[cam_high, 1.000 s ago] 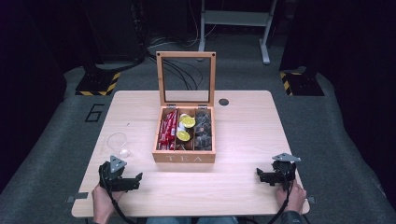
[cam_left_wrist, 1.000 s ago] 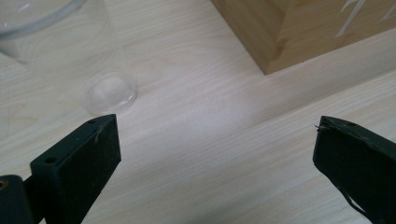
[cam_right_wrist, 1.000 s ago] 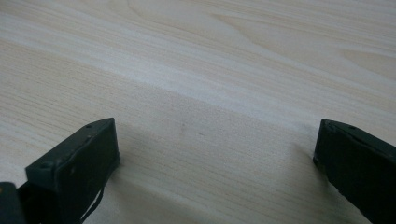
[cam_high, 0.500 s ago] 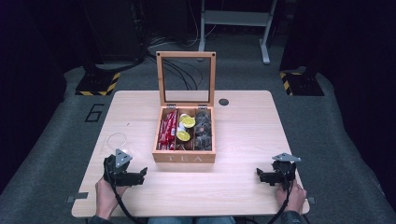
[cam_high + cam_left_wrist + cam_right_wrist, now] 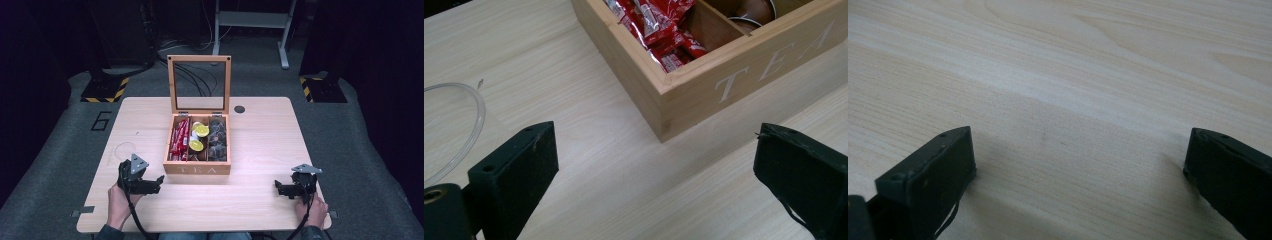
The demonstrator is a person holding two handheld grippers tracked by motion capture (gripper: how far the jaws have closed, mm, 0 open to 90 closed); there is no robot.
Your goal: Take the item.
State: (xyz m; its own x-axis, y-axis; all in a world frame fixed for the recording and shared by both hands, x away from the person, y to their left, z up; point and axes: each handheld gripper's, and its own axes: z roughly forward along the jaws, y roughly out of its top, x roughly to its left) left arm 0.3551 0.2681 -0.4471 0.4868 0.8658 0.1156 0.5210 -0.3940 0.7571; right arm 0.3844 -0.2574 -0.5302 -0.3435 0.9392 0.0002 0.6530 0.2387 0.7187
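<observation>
The tea box (image 5: 704, 75), cut off at the frame's top, sits just ahead of the gaping left tongs (image 5: 651, 165); red sachets (image 5: 656, 27) fill its nearest compartment. Right tongs (image 5: 1080, 175) gape, empty, over bare worktop (image 5: 1073, 75).

One light wooden tea box (image 5: 197, 169) with a glass-paned lid stands ahead of the left gripper (image 5: 150, 184), holding three compartments. Two yellow-topped round capsules (image 5: 198, 137) fill the middle one.

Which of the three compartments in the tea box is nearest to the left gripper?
The compartment with red packets, leftmost in the tea box, is closest to the left gripper.
</observation>
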